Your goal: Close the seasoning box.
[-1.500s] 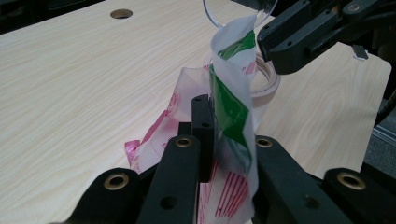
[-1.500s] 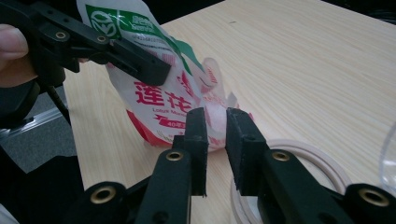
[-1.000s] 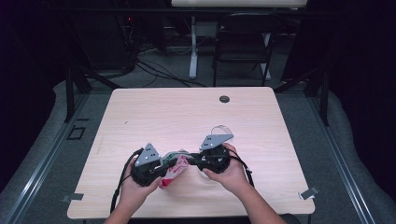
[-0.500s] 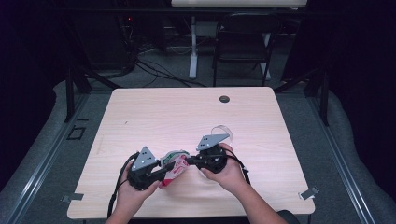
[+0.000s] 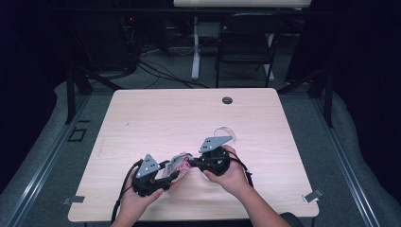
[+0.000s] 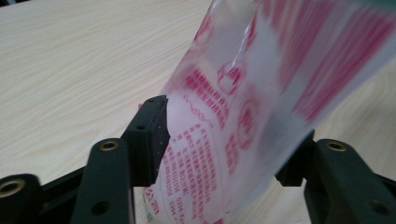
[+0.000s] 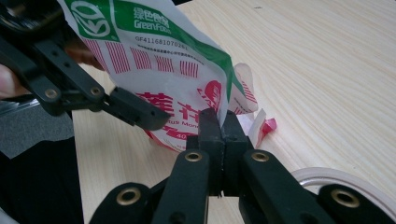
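A red, white and green printed plastic packet [image 5: 178,163] hangs just above the table [image 5: 142,118] near its front edge, held between both grippers. My left gripper [image 5: 173,176] is shut on its lower part; in the left gripper view the jaws of that gripper [image 6: 224,149] pinch the film of the packet [image 6: 243,107] from both sides. My right gripper [image 5: 192,162] is shut on the packet's right edge. In the right gripper view its closed tips [image 7: 219,125] clamp the packet [image 7: 168,79] by a green-bordered corner, with the left gripper's jaw [image 7: 135,112] just beside.
A clear tape ring [image 5: 225,132] lies right behind the right gripper, its rim [image 7: 336,179] close to the jaws. A black grommet [image 5: 227,100] sits near the table's far edge. A folding chair [image 5: 246,42] and cables stand beyond the table.
My left gripper has drawn back toward the near edge of the table with the packet in it. The right gripper has stayed almost in place.
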The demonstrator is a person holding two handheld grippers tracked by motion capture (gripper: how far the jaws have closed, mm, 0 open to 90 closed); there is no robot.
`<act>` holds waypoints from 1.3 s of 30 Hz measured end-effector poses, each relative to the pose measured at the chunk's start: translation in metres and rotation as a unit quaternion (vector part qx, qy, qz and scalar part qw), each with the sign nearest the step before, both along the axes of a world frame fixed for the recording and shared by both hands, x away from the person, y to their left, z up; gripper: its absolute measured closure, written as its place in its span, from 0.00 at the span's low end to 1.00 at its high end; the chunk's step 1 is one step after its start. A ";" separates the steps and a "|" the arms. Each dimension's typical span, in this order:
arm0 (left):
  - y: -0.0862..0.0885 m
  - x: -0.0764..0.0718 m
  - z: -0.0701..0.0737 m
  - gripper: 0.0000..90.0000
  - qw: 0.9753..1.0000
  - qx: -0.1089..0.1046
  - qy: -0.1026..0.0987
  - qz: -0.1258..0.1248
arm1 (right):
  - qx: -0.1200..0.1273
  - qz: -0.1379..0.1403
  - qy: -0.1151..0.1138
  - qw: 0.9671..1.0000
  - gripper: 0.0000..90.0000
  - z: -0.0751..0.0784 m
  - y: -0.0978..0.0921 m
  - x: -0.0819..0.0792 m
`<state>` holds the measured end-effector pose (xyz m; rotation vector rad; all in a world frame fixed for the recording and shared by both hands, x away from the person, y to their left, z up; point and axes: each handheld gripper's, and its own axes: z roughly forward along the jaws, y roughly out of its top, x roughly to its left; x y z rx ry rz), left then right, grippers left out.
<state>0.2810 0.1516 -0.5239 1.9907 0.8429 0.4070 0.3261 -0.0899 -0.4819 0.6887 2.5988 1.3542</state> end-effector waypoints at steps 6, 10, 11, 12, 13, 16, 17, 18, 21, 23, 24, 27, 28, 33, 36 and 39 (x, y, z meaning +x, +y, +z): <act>0.002 0.005 -0.017 0.44 1.000 0.008 0.016 0.006 | 0.001 -0.001 0.001 1.000 1.00 0.000 -0.001 0.000; 0.000 0.006 -0.025 0.43 1.000 0.021 0.020 0.002 | 0.001 0.000 0.000 1.000 1.00 0.000 -0.001 0.000; -0.002 0.006 -0.027 0.42 0.999 0.025 0.020 0.005 | 0.002 -0.001 0.000 1.000 1.00 -0.001 -0.001 0.000; -0.003 0.006 -0.028 0.40 0.999 0.031 0.018 0.007 | 0.001 -0.001 0.000 1.000 1.00 -0.001 -0.001 0.000; -0.003 0.007 -0.029 0.38 0.999 0.030 0.019 0.007 | 0.001 -0.001 0.000 1.000 1.00 -0.001 -0.001 0.000; -0.003 0.010 -0.033 0.35 0.999 0.021 0.028 0.017 | 0.003 -0.002 0.000 1.000 1.00 -0.001 -0.001 -0.001; -0.003 0.010 -0.034 0.34 0.999 0.017 0.031 0.019 | 0.003 -0.002 0.000 1.000 1.00 -0.001 -0.001 -0.001; -0.002 0.011 -0.035 0.32 0.999 0.016 0.033 0.021 | 0.003 -0.002 -0.001 1.000 1.00 -0.001 -0.001 -0.001; -0.002 0.013 -0.038 0.28 0.999 0.012 0.036 0.027 | 0.004 -0.003 -0.001 1.000 1.00 -0.001 -0.001 -0.001; -0.003 0.015 -0.040 0.26 0.999 0.011 0.040 0.030 | 0.003 -0.002 -0.001 1.000 1.00 -0.001 -0.001 -0.001; -0.003 0.016 -0.041 0.25 0.999 0.009 0.043 0.031 | 0.004 -0.003 -0.001 1.000 1.00 -0.001 -0.001 -0.001; -0.003 0.018 -0.043 0.23 0.998 0.013 0.053 0.031 | 0.003 -0.002 -0.002 1.000 1.00 -0.001 -0.001 -0.001; -0.004 0.019 -0.046 0.23 0.998 0.014 0.058 0.032 | 0.003 -0.002 -0.002 1.000 1.00 -0.002 -0.001 -0.001; -0.006 0.022 -0.050 0.23 0.997 0.027 0.068 0.033 | 0.001 -0.002 -0.004 1.000 1.00 -0.002 -0.001 -0.001; -0.007 0.022 -0.052 0.23 0.996 0.031 0.073 0.034 | 0.006 -0.004 -0.004 1.000 1.00 -0.002 -0.001 -0.002; -0.007 0.024 -0.052 0.23 0.996 0.037 0.075 0.031 | 0.006 -0.004 -0.004 1.000 1.00 -0.002 -0.001 -0.002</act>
